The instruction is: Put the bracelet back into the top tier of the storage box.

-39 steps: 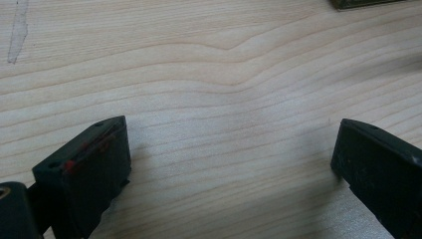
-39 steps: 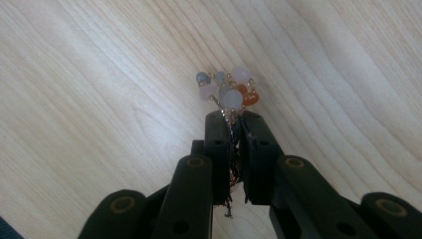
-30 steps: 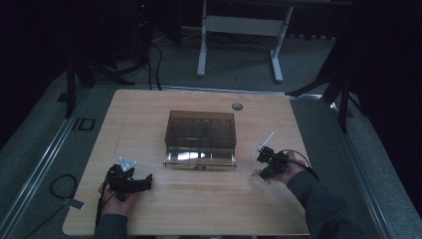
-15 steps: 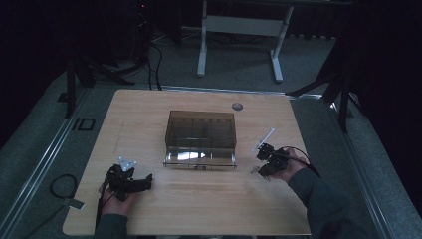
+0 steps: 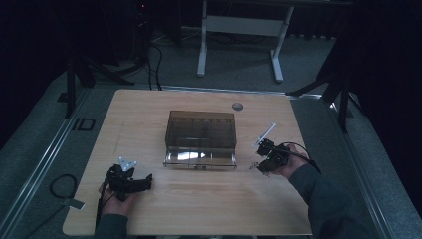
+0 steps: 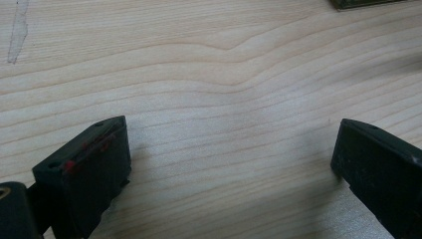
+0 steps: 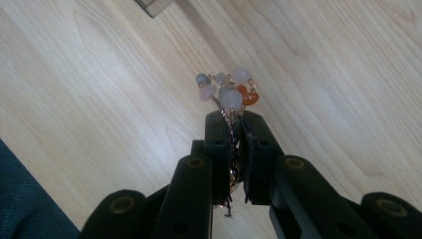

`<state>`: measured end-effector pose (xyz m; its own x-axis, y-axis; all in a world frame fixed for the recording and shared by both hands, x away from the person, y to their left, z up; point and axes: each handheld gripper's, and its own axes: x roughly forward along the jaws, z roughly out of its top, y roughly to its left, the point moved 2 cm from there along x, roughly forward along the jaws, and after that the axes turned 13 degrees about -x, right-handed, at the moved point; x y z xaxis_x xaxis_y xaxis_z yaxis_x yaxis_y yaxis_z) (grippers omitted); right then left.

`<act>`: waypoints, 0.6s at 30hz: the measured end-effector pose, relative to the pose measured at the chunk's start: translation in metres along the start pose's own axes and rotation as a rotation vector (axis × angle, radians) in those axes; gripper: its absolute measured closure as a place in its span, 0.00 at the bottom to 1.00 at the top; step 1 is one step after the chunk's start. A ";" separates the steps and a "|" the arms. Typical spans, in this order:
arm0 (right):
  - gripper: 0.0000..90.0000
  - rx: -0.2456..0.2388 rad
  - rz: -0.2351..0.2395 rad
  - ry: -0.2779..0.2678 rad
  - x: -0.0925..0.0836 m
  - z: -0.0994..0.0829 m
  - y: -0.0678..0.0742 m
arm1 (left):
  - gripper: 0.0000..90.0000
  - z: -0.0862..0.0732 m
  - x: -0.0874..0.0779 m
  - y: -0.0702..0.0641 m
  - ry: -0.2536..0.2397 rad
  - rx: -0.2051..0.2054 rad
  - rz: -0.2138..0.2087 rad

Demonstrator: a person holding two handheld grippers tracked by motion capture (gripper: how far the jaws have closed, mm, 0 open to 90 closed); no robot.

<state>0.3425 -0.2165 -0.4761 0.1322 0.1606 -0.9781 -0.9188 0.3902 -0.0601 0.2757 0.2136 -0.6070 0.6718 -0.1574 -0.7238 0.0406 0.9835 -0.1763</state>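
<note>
I'm working in what looks like a lab or studio: one bare wooden table (image 5: 199,209) on grey carpet (image 5: 239,64), dark curtains all round, cables (image 5: 154,55) trailing across the floor, and a white desk frame (image 5: 239,30) behind it.

A brown see-through box (image 5: 200,132) sits mid-table (image 5: 149,114) (small grey disc (image 5: 237,106) behind).

Your right tool (image 7: 234,119) hides most of the bead string (image 7: 228,92); you see just the beads poking out past its tips, and the thin chain gets lost between the black pads. From the high view the beads (image 5: 255,166) are too small to make out. The brown box (image 7: 153,6) is cut off at the top edge.
</note>
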 end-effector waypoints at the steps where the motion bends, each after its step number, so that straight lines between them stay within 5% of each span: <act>1: 0.92 -0.001 -0.001 -0.002 -0.001 0.001 0.000 | 0.03 0.000 0.000 0.000 0.000 0.000 0.000; 18: 0.92 -0.046 -0.008 -0.026 -0.019 0.013 0.006 | 0.03 0.000 0.000 0.000 -0.003 -0.003 0.000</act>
<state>0.3396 -0.2059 -0.4555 0.1485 0.1813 -0.9722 -0.9336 0.3500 -0.0773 0.2758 0.2134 -0.6071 0.6738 -0.1576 -0.7219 0.0385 0.9832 -0.1787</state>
